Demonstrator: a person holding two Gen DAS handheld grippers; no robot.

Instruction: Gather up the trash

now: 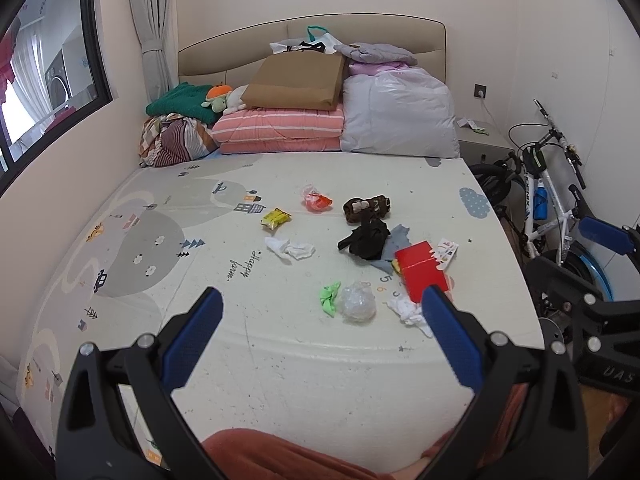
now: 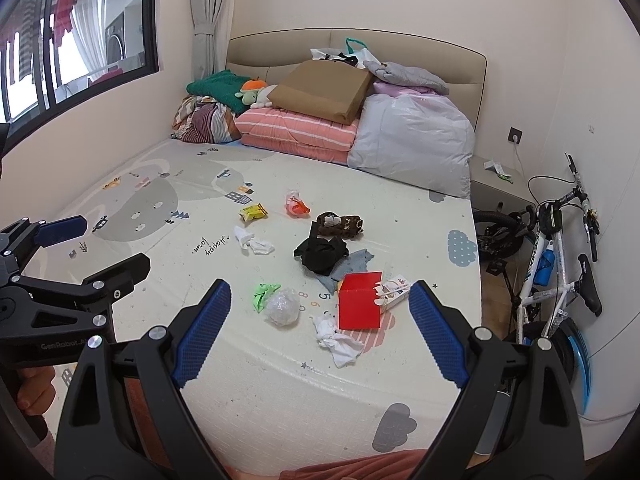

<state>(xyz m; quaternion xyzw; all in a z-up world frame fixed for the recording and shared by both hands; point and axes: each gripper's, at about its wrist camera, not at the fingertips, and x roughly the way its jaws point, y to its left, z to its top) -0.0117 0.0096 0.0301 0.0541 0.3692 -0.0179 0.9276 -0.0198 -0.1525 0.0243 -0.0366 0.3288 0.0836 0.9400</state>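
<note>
Trash lies scattered on the bed's patterned mat (image 1: 168, 248): a clear plastic ball (image 1: 357, 301) beside a green scrap (image 1: 329, 298), crumpled white tissue (image 1: 410, 311) near the foot, another tissue (image 1: 291, 249), a yellow wrapper (image 1: 274, 218), an orange wrapper (image 1: 316, 199) and a red box (image 1: 422, 276). My left gripper (image 1: 320, 340) hovers open over the bed's near edge, empty. My right gripper (image 2: 320, 332) is also open and empty, just short of the plastic ball (image 2: 283, 306), tissue (image 2: 338, 340) and red box (image 2: 360, 301). The left gripper (image 2: 94, 242) shows at the left of the right wrist view.
Black cloth (image 1: 366, 240), a brown soft item (image 1: 366, 208) and a grey cloth (image 1: 394, 246) lie among the trash. Folded bedding (image 1: 280, 128) and a brown bag (image 1: 296, 80) are piled at the headboard. A bicycle (image 1: 548, 200) stands to the right of the bed.
</note>
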